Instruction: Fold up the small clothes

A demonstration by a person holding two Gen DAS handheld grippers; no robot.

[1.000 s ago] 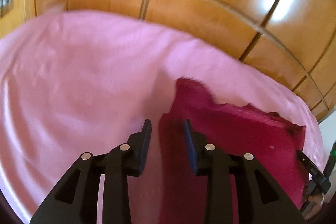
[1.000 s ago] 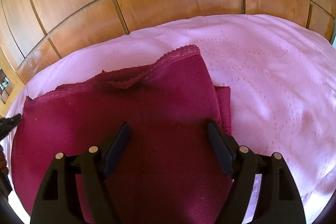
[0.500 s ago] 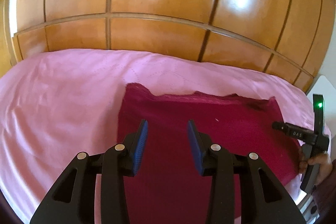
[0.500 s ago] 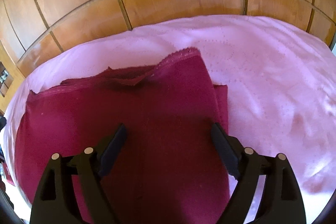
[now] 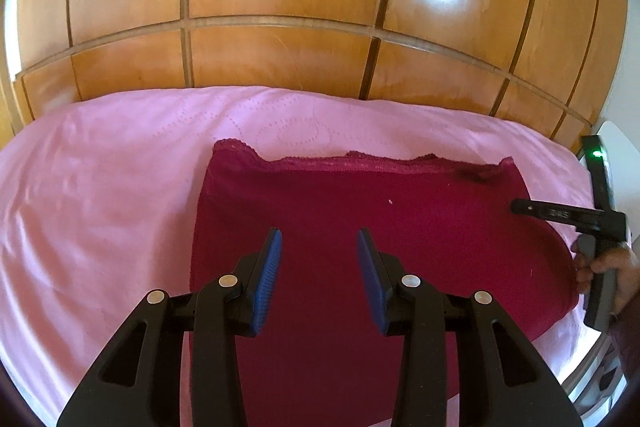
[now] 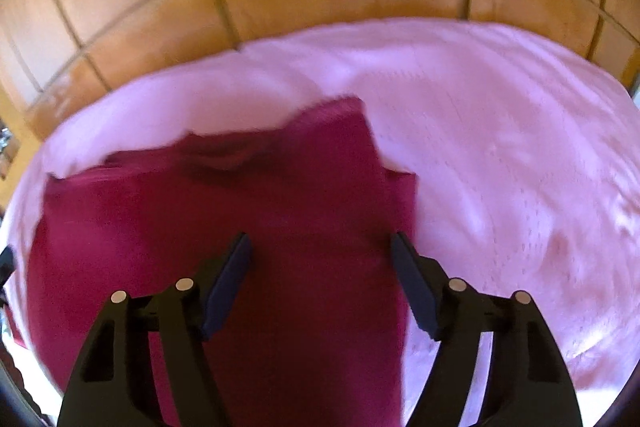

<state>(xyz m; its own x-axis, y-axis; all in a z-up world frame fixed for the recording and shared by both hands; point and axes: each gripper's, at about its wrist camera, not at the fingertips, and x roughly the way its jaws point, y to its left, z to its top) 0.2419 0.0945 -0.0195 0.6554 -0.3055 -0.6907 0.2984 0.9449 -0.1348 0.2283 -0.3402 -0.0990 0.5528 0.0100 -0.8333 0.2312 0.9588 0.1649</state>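
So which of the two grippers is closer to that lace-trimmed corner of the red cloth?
Left. The left gripper hangs over the red cloth just below that corner; the right gripper reaches in from the cloth's opposite edge.

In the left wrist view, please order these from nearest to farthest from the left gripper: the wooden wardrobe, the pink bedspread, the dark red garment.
1. dark red garment: directly under and ahead of the left gripper.
2. pink bedspread: around the garment, to the left and beyond it.
3. wooden wardrobe: behind the bed, at the top.
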